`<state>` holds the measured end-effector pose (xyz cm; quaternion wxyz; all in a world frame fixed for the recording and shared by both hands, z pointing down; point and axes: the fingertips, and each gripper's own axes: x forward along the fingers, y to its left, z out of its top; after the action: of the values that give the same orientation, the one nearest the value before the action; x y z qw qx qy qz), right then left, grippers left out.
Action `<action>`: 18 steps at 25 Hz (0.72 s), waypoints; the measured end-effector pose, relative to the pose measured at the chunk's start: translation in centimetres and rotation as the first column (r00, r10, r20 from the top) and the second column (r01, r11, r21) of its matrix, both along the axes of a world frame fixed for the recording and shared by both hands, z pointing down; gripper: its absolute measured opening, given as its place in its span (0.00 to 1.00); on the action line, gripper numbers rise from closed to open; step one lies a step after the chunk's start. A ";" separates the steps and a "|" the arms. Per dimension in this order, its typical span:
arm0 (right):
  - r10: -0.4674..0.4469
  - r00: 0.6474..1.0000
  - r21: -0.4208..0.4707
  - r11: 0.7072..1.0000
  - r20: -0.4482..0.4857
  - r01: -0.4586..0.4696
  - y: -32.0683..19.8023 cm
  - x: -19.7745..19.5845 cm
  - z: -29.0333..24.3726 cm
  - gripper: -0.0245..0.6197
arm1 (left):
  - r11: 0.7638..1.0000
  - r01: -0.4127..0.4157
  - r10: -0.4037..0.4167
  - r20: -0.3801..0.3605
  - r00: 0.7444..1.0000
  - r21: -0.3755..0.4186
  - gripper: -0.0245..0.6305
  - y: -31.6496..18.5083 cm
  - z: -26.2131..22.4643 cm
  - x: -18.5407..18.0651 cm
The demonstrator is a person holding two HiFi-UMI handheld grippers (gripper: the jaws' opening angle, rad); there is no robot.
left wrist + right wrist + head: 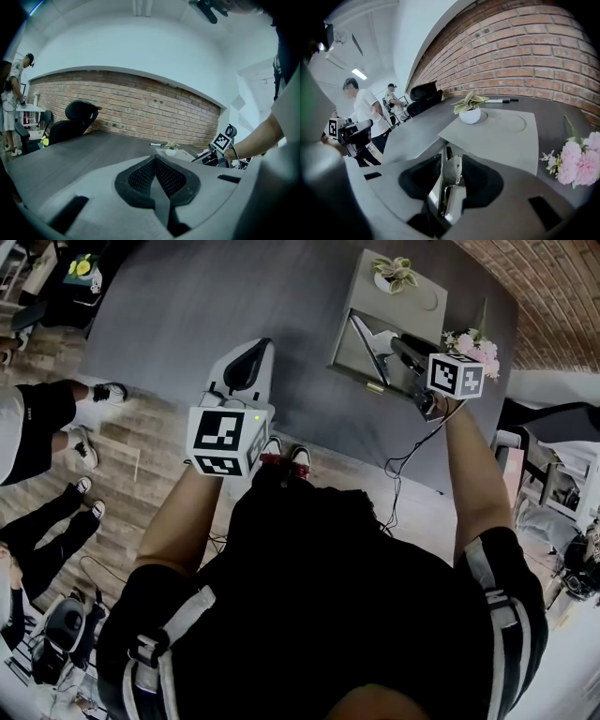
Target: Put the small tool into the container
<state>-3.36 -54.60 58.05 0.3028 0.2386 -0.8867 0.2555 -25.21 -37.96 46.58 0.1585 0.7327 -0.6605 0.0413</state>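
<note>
Of two grippers, the left gripper (155, 161) is closed on nothing, and the right gripper (450, 161) is spread wide around one small tool (452, 176), laid loose in one grey container (506, 140) beside one potted plant (469, 110).

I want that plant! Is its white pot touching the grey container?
Touching. Right gripper view shows the white pot standing flat on top of the grey container.

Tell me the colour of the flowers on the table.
The flowers are pink; the right gripper view shows them best.
</note>
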 end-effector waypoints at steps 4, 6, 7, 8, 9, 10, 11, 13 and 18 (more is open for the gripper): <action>0.019 0.999 0.048 0.999 0.032 -0.020 0.6 0.4 -2.4 0.25 | 0.999 -0.021 0.021 0.006 1.000 0.024 0.05 0.3 -1.2 0.8; 0.028 0.998 0.079 0.996 0.050 -0.031 1.0 0.7 -3.8 0.25 | 0.999 -0.032 0.031 0.010 0.999 0.034 0.05 0.5 -1.8 1.3; 0.031 0.998 0.097 0.995 0.061 -0.037 1.2 0.8 -4.6 0.25 | 0.998 -0.038 0.037 0.012 0.999 0.040 0.05 0.6 -2.1 1.6; 0.033 0.997 0.115 0.993 0.073 -0.041 1.4 0.9 -5.5 0.25 | 0.998 -0.043 0.043 0.015 0.999 0.046 0.05 0.7 -2.4 1.9; 0.035 0.996 0.133 0.990 0.087 -0.047 1.7 1.0 -6.3 0.25 | 0.997 -0.049 0.048 0.018 0.999 0.053 0.05 0.8 -2.8 2.1; 0.037 0.994 0.151 0.987 0.103 -0.053 2.0 1.1 -7.2 0.24 | 0.997 -0.054 0.053 0.021 0.998 0.059 0.05 0.9 -3.1 2.3; 0.040 0.992 0.170 0.984 0.120 -0.061 2.4 1.1 -8.2 0.24 | 0.996 -0.060 0.058 0.024 0.998 0.065 0.05 1.0 -3.5 2.5; 0.047 0.987 0.210 0.974 0.156 -0.080 3.2 1.4 -10.2 0.23 | 0.994 -0.073 0.070 0.031 0.997 0.079 0.05 1.3 -4.2 3.1; 0.051 0.970 0.336 0.933 0.236 -0.131 5.9 2.5 -15.7 0.15 | 0.988 -0.105 0.100 0.050 0.994 0.112 0.05 2.1 -6.1 4.9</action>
<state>-0.83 -48.75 42.40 0.1417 0.2992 -0.9342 0.1333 -20.34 -35.86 40.46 0.0992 0.7724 -0.6268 0.0277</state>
